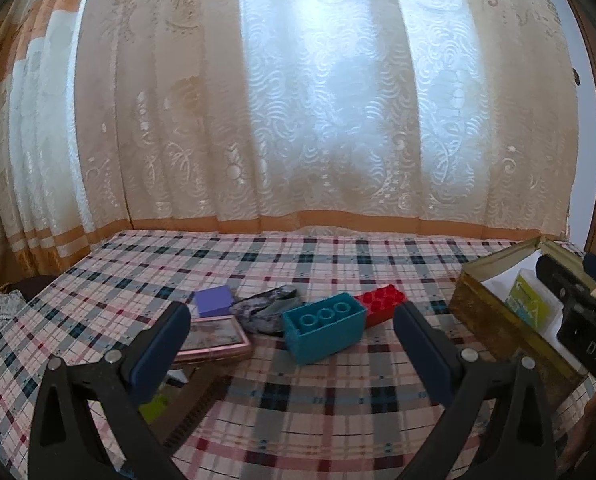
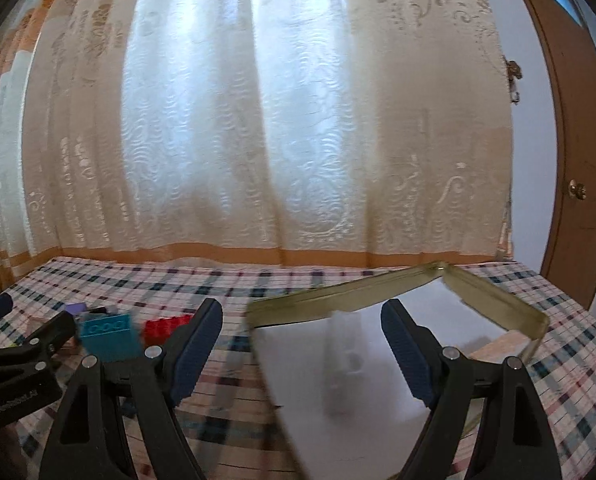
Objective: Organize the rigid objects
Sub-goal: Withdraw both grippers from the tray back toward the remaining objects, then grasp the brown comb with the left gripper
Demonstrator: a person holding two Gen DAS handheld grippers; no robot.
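Note:
On the plaid cloth lie a teal block (image 1: 323, 330) (image 2: 108, 338), a red block (image 1: 379, 304) (image 2: 166, 326) behind it, and a purple block (image 1: 214, 300) (image 2: 74, 308) to the left. My left gripper (image 1: 292, 316) stands open, just short of the teal block, with nothing between its fingers. My right gripper (image 2: 301, 316) is open over the gold box (image 2: 337, 296) (image 1: 485, 320). A blurred clear object (image 2: 343, 360) lies on the box's white lining, untouched by the pads. In the left wrist view a clear case with a green label (image 1: 531, 300) rests in the box.
A pink-framed flat item (image 1: 214, 338) and a grey crumpled pouch (image 1: 266, 308) lie beside the blocks. A patterned curtain (image 1: 298, 120) hangs behind the surface. A brown door (image 2: 573, 160) stands at the right. The surface's edge runs along the far left.

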